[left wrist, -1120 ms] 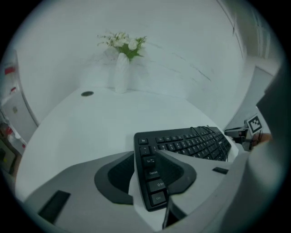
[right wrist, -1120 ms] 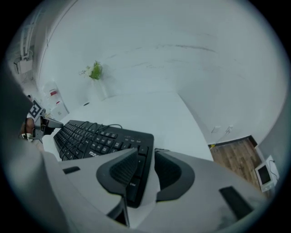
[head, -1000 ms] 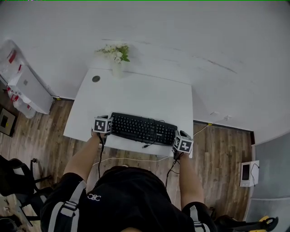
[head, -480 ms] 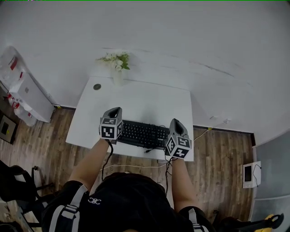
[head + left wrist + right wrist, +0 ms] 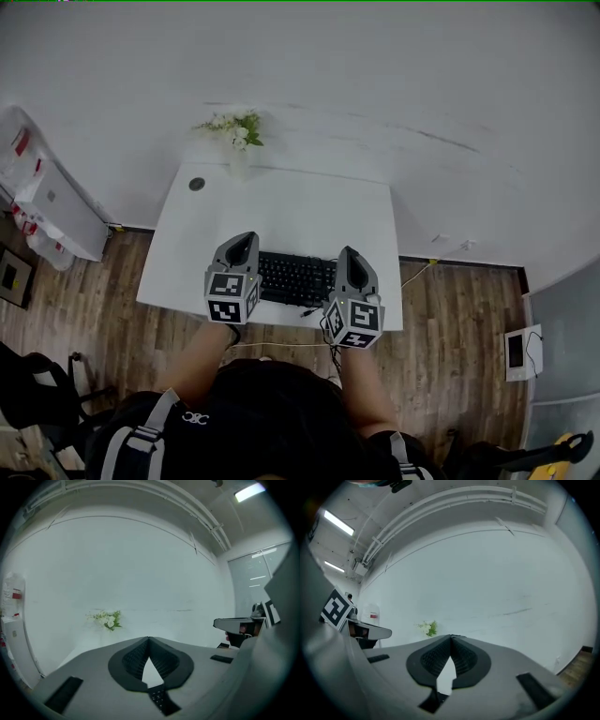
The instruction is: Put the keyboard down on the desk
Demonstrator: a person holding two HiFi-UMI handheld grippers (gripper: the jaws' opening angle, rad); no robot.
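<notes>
A black keyboard (image 5: 295,278) lies flat on the white desk (image 5: 281,206), close to its front edge. Both grippers hang above it and hold nothing. My left gripper (image 5: 244,242) is over the keyboard's left end with its jaws shut. My right gripper (image 5: 349,255) is over the right end, also shut. In the left gripper view the pads meet at the tip of the left gripper (image 5: 149,641), and a few keys of the keyboard (image 5: 159,700) show below. In the right gripper view the right gripper (image 5: 451,639) is pressed shut the same way.
A vase of white flowers (image 5: 236,131) stands at the desk's far left corner, with a small round disc (image 5: 197,185) nearby. The keyboard's cable (image 5: 281,343) hangs off the front edge. White boxes (image 5: 52,197) stand on the floor at left, a small device (image 5: 517,352) at right.
Both grippers have left the keyboard's ends, risen above it, drawn inward and gone from open to shut. The keyboard stays on the desk.
</notes>
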